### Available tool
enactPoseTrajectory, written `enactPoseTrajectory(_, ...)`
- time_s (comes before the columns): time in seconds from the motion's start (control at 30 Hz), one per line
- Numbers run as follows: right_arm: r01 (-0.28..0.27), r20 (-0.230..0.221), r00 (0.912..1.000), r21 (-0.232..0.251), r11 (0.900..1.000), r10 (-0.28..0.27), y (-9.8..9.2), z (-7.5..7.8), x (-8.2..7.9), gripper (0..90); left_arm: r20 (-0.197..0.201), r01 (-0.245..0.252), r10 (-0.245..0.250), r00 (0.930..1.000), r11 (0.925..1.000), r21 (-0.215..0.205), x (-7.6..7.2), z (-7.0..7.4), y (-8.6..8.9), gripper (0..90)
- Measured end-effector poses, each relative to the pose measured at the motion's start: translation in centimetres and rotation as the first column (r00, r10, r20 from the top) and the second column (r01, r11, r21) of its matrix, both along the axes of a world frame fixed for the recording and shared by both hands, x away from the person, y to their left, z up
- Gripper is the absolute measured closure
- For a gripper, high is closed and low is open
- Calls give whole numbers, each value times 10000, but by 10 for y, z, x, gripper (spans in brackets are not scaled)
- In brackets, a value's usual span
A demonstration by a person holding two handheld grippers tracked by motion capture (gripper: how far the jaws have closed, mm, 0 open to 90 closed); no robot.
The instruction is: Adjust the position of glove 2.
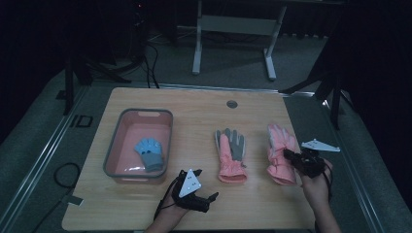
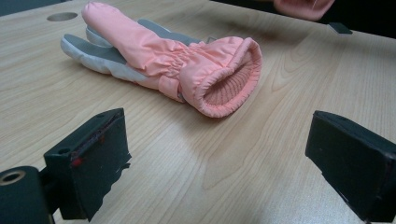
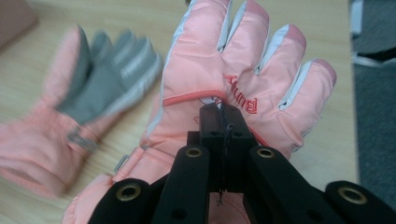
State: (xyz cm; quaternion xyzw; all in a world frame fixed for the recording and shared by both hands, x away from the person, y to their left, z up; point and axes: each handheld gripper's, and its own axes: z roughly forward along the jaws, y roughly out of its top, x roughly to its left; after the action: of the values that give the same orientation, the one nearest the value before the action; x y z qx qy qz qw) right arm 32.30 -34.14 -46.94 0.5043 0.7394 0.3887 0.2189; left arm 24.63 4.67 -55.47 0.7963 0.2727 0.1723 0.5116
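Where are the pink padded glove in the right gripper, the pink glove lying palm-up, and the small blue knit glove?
Pink padded glove in the right gripper [image 3: 243, 60]: right gripper view, back of the hand.
Pink glove lying palm-up [image 1: 236, 145]: high view, grey palm.
Small blue knit glove [image 1: 149, 150]: high view, palm area.

Red embroidered lettering on the back of the pink glove [image 3: 243, 84], seen upside down, partly hidden, seemingly "PUMA", not fully legible
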Motion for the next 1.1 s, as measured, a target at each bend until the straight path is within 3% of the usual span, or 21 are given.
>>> enactPoseTrajectory(0.17,-40,437,9990,-209,9998,49,17,37,-9,893,48,-37,36,10000,10000,22,1,1,1,61)
enactPoseTrajectory(0.2,-40,437,9990,-209,9998,49,17,37,-9,893,48,-37,36,10000,10000,22,1,1,1,61)
enactPoseTrajectory(0.3,-86,736,9972,-342,9994,112,35,57,-14,893,35,-108,108,9999,9999,-4,1,1,2,61)
enactPoseTrajectory(0.47,-290,672,9973,-99,9995,296,66,70,-14,893,80,-115,114,9999,9999,93,1,0,1,61)
enactPoseTrajectory(0.57,-416,644,9970,-105,9991,422,86,69,-15,892,114,-111,109,9999,9999,95,0,1,1,61)
enactPoseTrajectory(0.77,-780,38,9969,43,9969,780,121,55,-9,892,138,-137,136,9998,9999,85,1,2,2,61)
enactPoseTrajectory(0.93,-974,-251,9950,-414,9944,964,145,41,0,892,170,-144,144,9998,9999,-1,0,3,2,61)
enactPoseTrajectory(1.1,-997,-549,9939,-815,9917,954,157,29,12,892,206,-130,130,9997,9999,-10,0,5,4,61)
